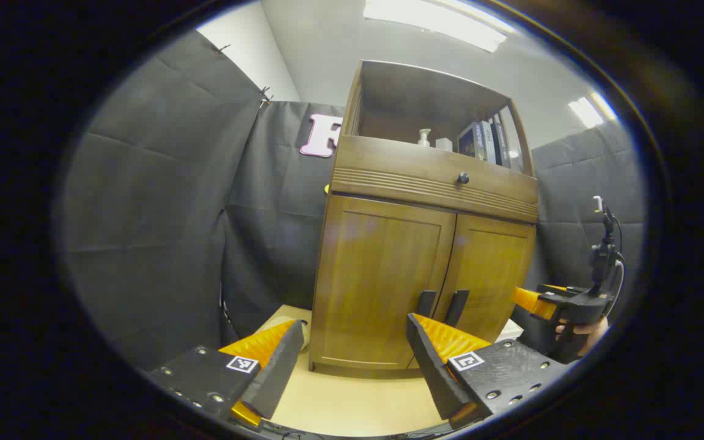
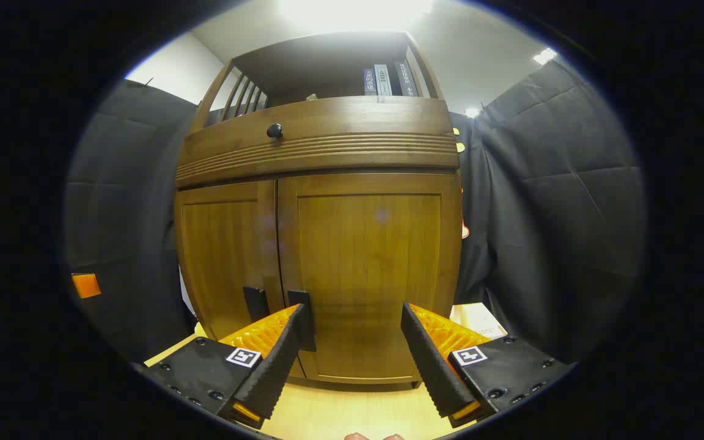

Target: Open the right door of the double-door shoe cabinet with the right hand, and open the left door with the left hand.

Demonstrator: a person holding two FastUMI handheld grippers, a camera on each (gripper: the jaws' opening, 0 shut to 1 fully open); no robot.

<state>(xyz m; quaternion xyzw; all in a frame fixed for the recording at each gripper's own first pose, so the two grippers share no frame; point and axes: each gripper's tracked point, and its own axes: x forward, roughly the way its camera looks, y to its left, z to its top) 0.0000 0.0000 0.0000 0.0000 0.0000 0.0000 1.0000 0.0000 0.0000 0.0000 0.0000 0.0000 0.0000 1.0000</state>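
Note:
A brown wooden shoe cabinet (image 1: 419, 244) stands on a pale tabletop, both lower doors closed. In the left gripper view, the left door (image 1: 382, 275) and right door (image 1: 489, 269) meet at two dark handles (image 1: 443, 305). My left gripper (image 1: 355, 360) is open, a short way in front of the left door. The right gripper (image 1: 547, 302), held by a hand, shows at the right beside the cabinet. In the right gripper view, my right gripper (image 2: 355, 351) is open before the right door (image 2: 367, 275), its left finger overlapping the right door's handle (image 2: 300, 305). The left door (image 2: 227, 256) stays closed.
A drawer with a dark knob (image 1: 462, 178) runs above the doors. The open shelf on top holds a pump bottle (image 1: 425, 137) and books (image 1: 486, 142). Black cloth walls (image 1: 162, 214) close in on both sides. The pale tabletop (image 2: 352, 412) lies in front of the cabinet.

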